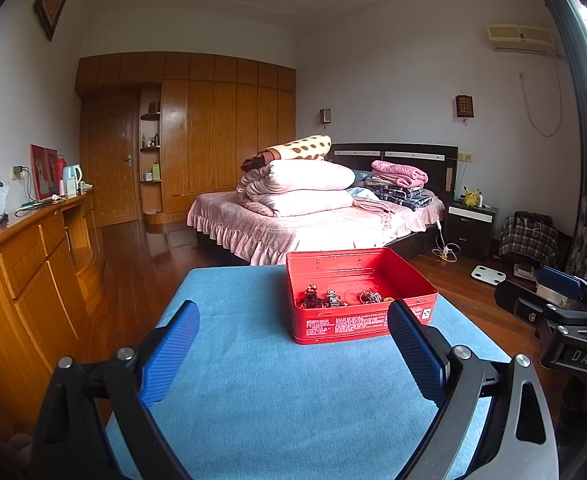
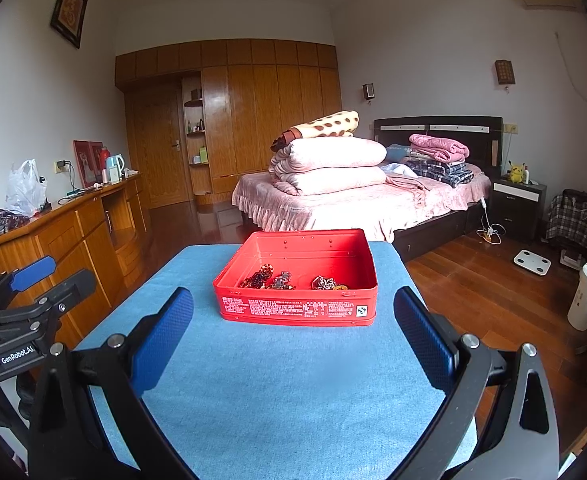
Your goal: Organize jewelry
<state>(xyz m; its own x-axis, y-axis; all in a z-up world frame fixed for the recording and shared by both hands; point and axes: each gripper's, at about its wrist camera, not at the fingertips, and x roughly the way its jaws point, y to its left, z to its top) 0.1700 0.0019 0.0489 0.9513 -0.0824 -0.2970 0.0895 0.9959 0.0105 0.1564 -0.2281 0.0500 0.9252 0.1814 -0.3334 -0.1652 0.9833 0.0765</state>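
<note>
Left gripper: jaws spread wide, nothing between the blue pads, held above the blue cloth. Right gripper: likewise spread wide and holding nothing, aimed at the red tin. Tin stands lidless on the far part of the cloth, well ahead of both sets of fingertips. Jewelry lies in small dark clusters on the tin floor, near its front wall; individual pieces too small to identify, possibly bracelets. Bed beyond.
</note>
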